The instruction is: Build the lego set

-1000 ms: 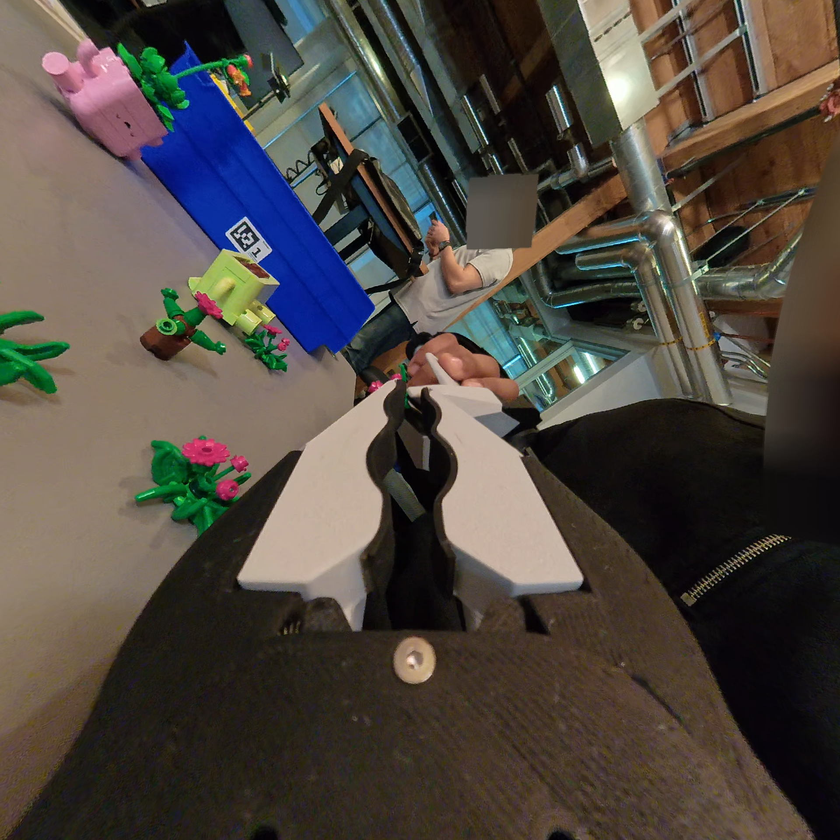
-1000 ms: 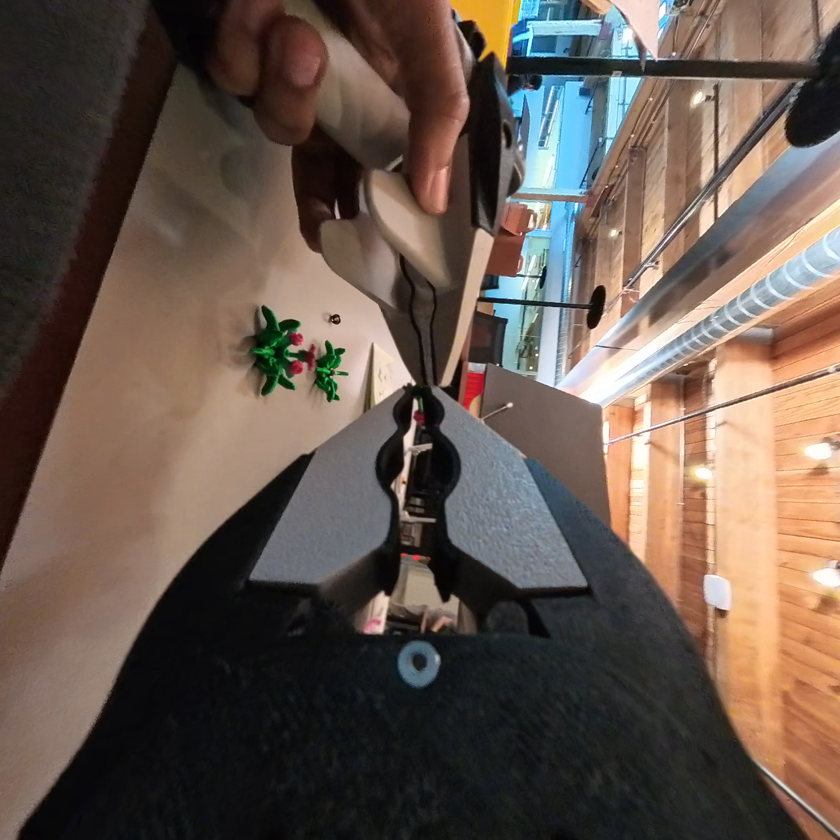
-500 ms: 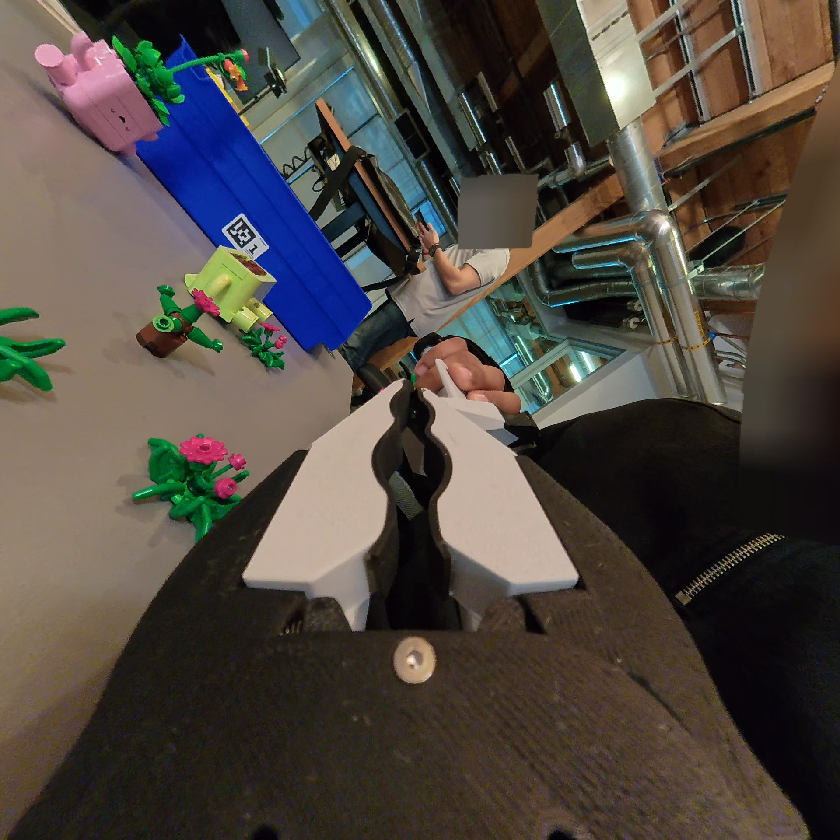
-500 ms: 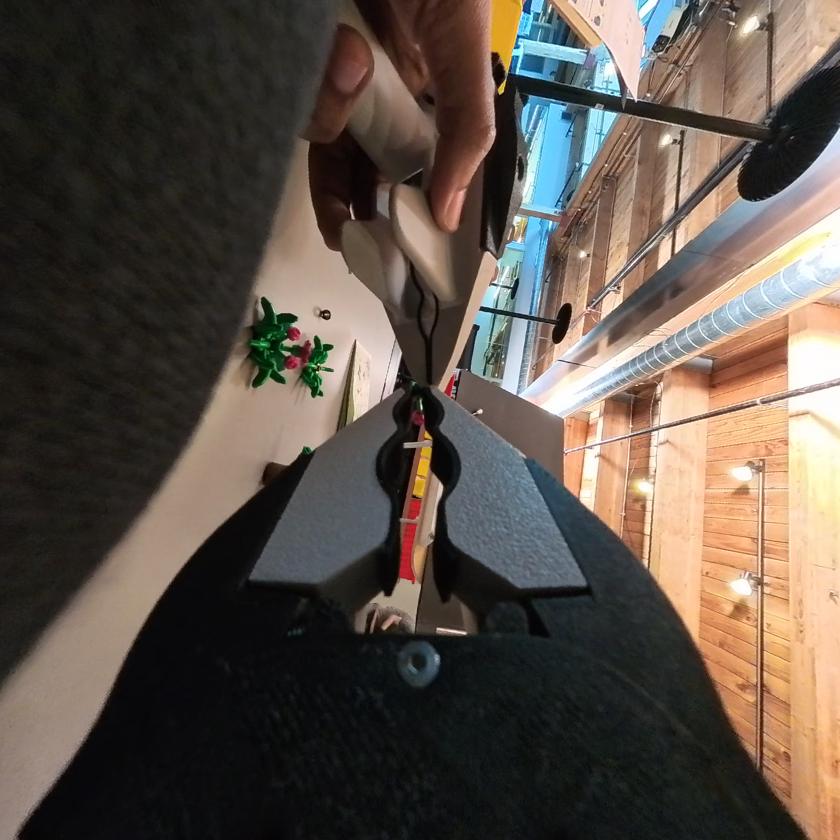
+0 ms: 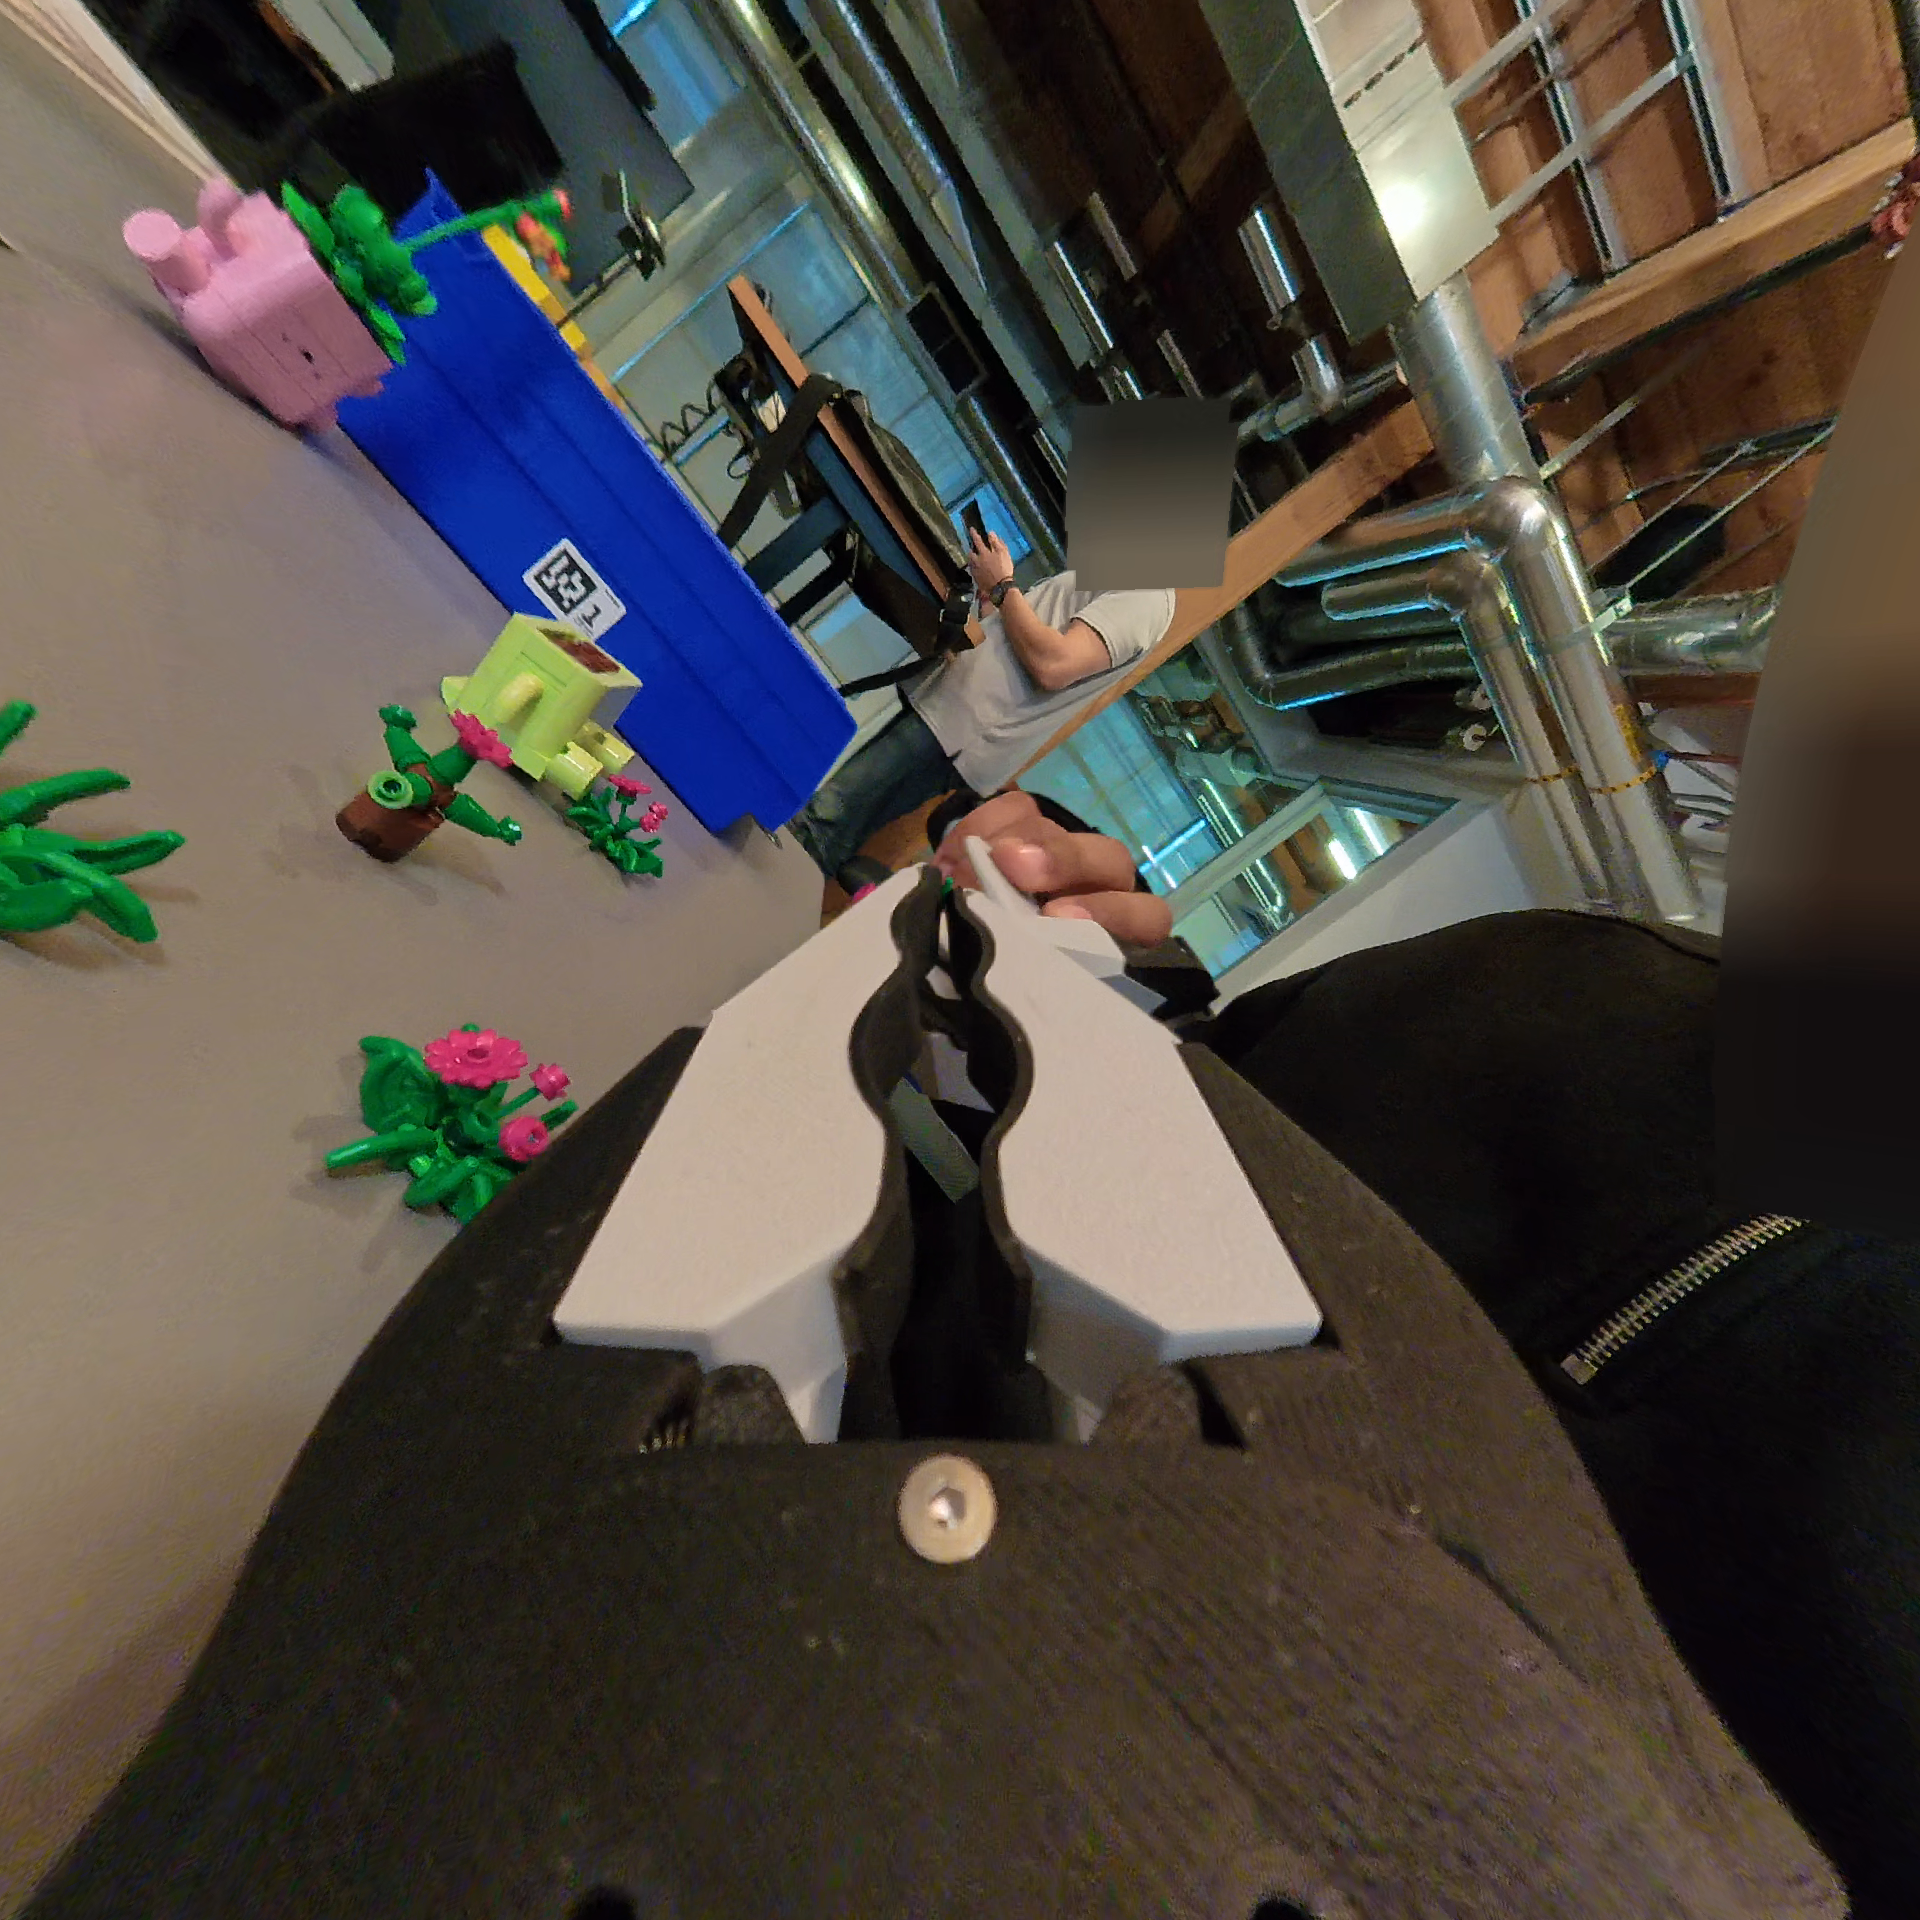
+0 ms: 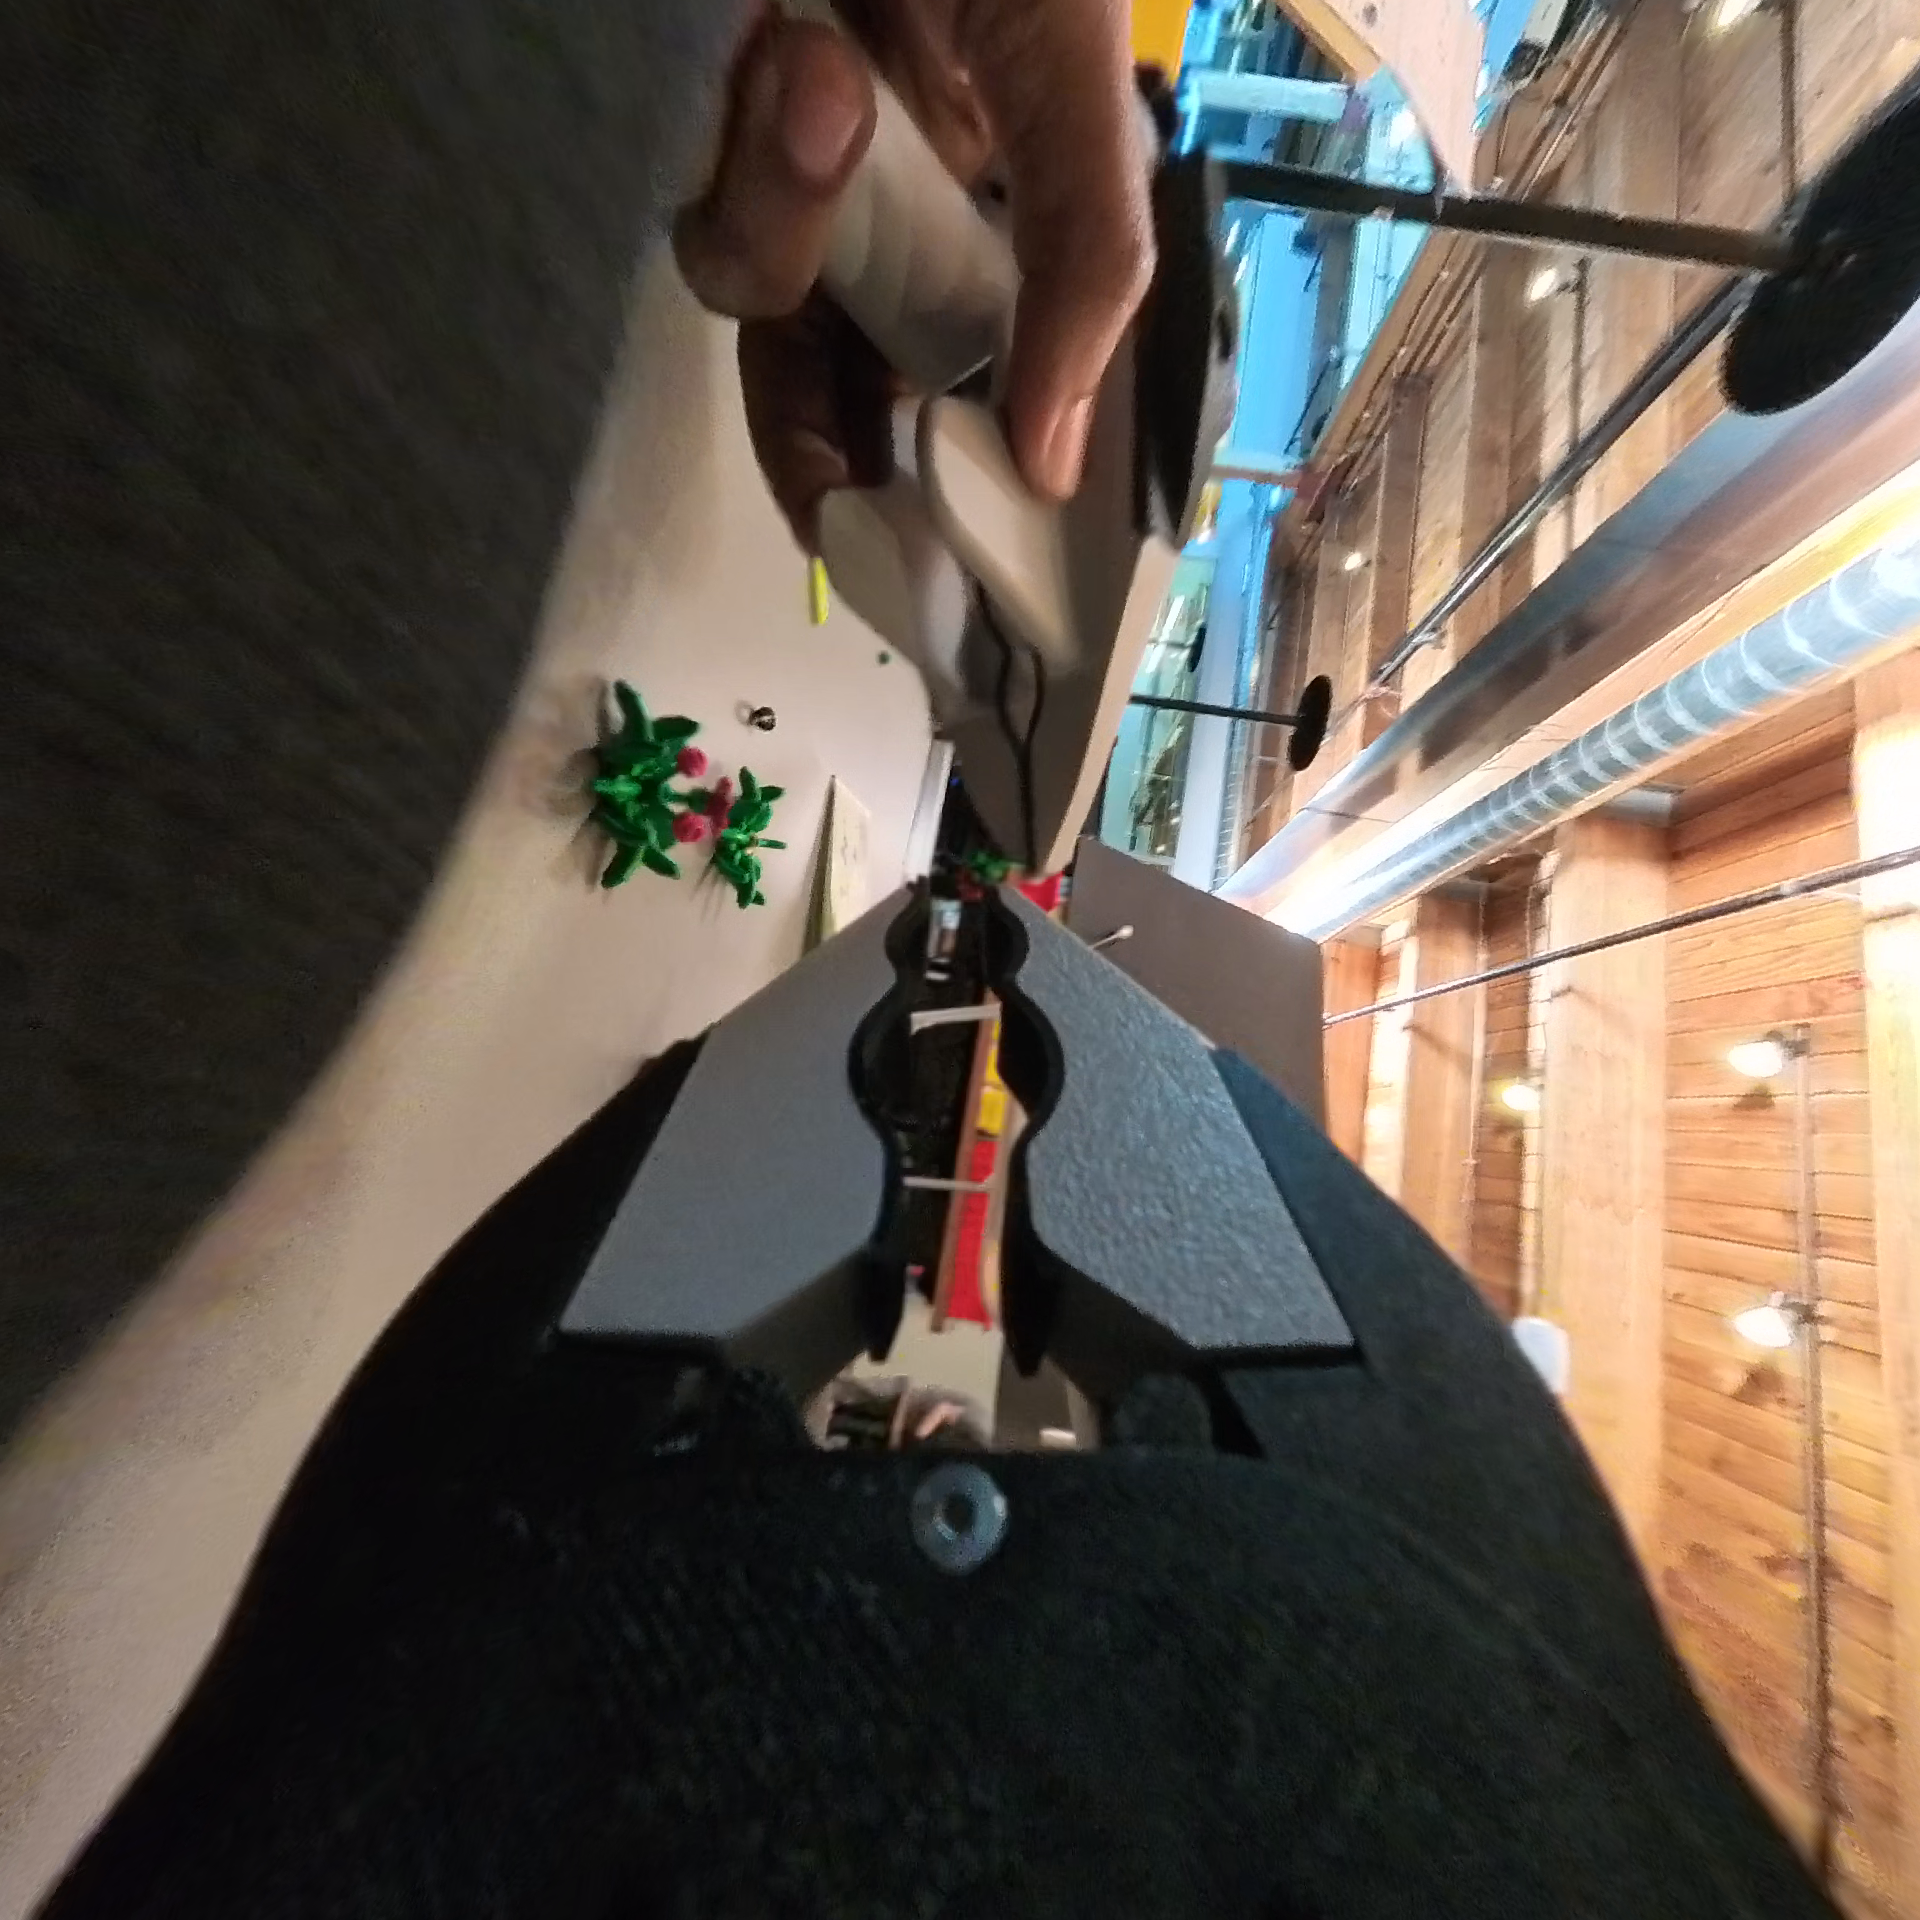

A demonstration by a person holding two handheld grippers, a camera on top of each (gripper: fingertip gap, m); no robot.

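meeting tip to tip as before, the left gripper (image 5: 943, 894) and right gripper (image 6: 971, 896) each still pinch a tiny green sprig (image 6: 985, 864) above the tabletop (image 5: 208, 623).

Both my tools are up in the air, tip to tip. My left tool (image 5: 940, 902) has its jaws squeezed together, nipping a tiny green bit at the tips. My right tool (image 6: 958, 896) is clamped too, tips nearly meeting on something small I can't make out. My left hand (image 6: 935, 208) is wrapped round the handle, my right hand (image 5: 1049, 868) gripping its own.
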